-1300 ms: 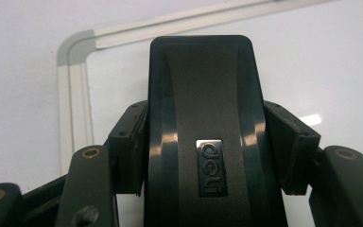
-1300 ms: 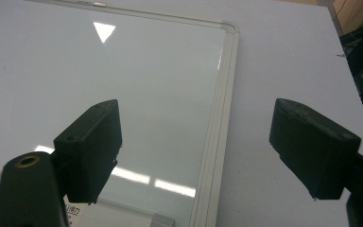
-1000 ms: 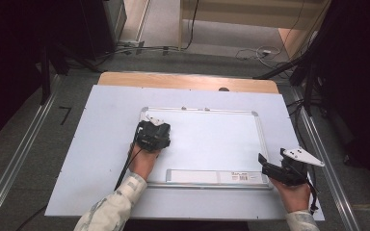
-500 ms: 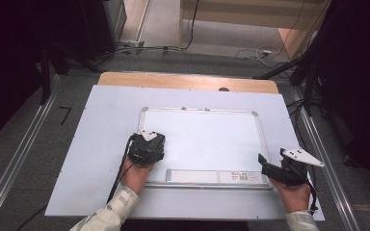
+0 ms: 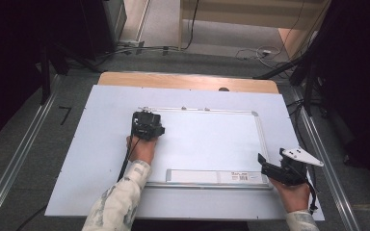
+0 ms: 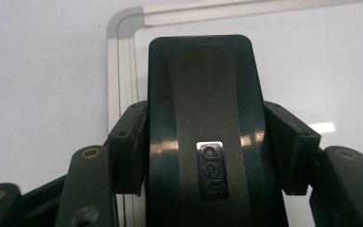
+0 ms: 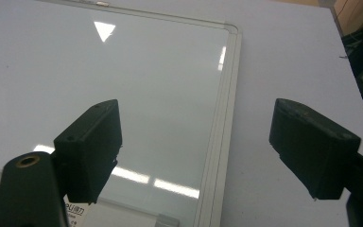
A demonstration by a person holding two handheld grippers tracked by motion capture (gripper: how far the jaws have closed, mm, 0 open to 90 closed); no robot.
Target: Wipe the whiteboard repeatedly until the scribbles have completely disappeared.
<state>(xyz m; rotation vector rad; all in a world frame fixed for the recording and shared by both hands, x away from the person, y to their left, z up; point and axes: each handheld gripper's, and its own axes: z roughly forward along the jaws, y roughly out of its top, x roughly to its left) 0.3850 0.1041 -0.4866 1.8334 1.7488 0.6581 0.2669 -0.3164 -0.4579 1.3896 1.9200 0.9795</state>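
Whiteboard (image 5: 207, 139) lies flat on the pale sheet (image 5: 91, 159) that covers the table, and everything else can be placed from it. The left gripper (image 5: 147, 126) sits over the board's far left corner, close to the silver frame there, with the person's left hand (image 5: 141, 149) behind it. Its two jaws are clamped on a black eraser (image 6: 203, 127), one pad pressing each long side; a small silver badge shows on the eraser's back. In the left gripper view the eraser's front end reaches almost to the rounded corner of the frame (image 6: 123, 56), with the white writing surface to one side and the pale sheet beyond the frame on the other.

The right gripper (image 5: 270, 169) is at the board's near right corner, just off the end of the marker tray (image 5: 212, 176). Its jaws stand wide apart with nothing between them, straddling the frame's right-hand edge (image 7: 227, 109), one jaw above the board and the other above the sheet.
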